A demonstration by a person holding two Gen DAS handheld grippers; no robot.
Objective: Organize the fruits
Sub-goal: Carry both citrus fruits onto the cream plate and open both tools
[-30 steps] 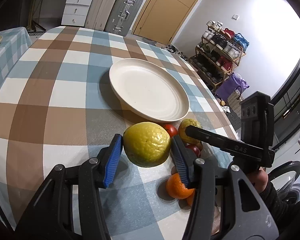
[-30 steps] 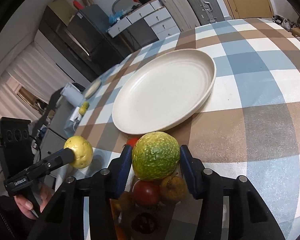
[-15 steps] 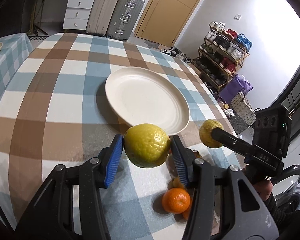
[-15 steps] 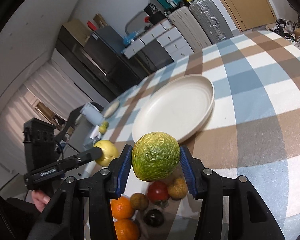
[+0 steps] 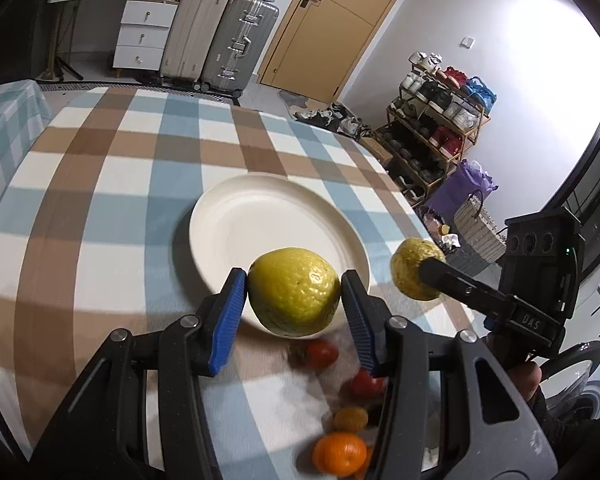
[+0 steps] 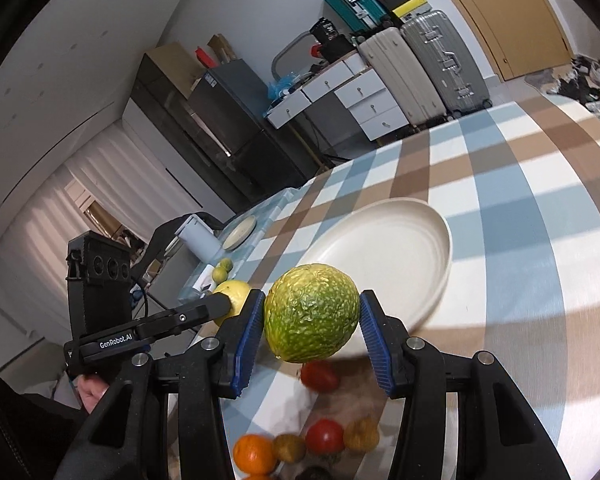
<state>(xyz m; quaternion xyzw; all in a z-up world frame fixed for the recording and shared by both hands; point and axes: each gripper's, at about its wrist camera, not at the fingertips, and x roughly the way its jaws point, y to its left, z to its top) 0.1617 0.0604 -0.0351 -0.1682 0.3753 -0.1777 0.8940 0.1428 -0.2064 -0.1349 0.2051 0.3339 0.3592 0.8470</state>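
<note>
A table under a blue, brown and white checked cloth (image 5: 100, 208) bears an empty cream plate (image 5: 228, 216) near its middle. By the near edge lie small fruits: an orange (image 5: 339, 453), two red tomatoes (image 6: 324, 435), and brownish-yellow ones (image 6: 362, 434).

On the counter (image 5: 100, 200) the plate (image 5: 276, 216) lies about mid-way, with a cluster of small fruits (image 5: 340, 408) on the cloth at its near side, just before the rim. The left hand-held gripper (image 5: 294, 306) holds a lemon (image 5: 294, 292) above the plate's near rim, and the right hand-held gripper (image 6: 312, 326) holds a second fruit (image 6: 312, 312) beside it, above the same near edge. Behind the counter, suitcases (image 5: 220, 36) stand between drawers (image 5: 140, 28) on the left and a door (image 5: 332, 20) on the right.
</note>
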